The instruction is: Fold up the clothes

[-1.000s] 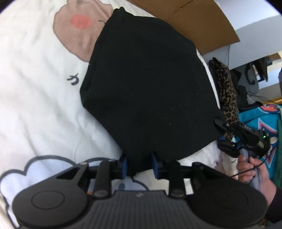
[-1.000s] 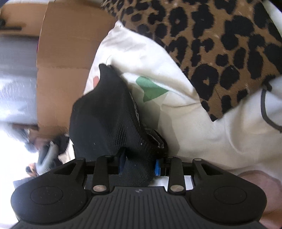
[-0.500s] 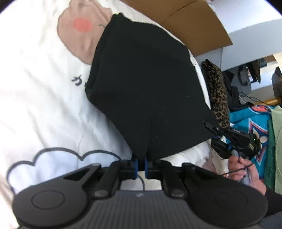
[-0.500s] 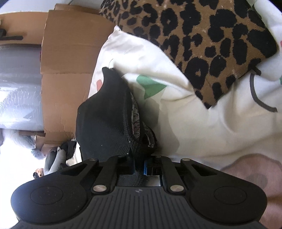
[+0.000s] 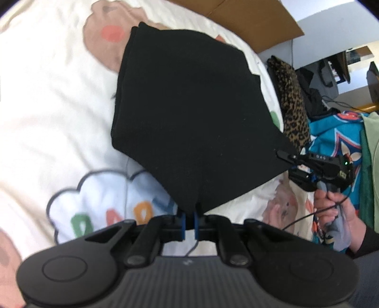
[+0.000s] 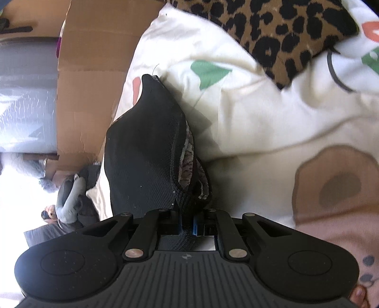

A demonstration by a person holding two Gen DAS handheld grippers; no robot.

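A black mesh garment (image 5: 189,113) lies folded on a white cartoon-print bedsheet (image 5: 52,101), its near edge lifted off the sheet. My left gripper (image 5: 188,221) is shut on the garment's near corner. At the right of the left wrist view, my right gripper (image 5: 287,159), held by a hand (image 5: 336,208), pinches the garment's right corner. In the right wrist view the right gripper (image 6: 187,224) is shut on the black garment (image 6: 146,151), which rises in a fold ahead of it and shows a patterned lining.
A leopard-print cloth (image 6: 272,30) lies on the bedsheet (image 6: 248,123) beyond the garment, also at the bed's right edge (image 5: 291,104). Flat brown cardboard (image 5: 251,21) stands behind the bed. A teal printed garment (image 5: 336,132) and a green one lie at the right.
Both grippers closed from open onto the garment's near corners, then lifted the edge a little; more of the sheet's cloud print shows under it.
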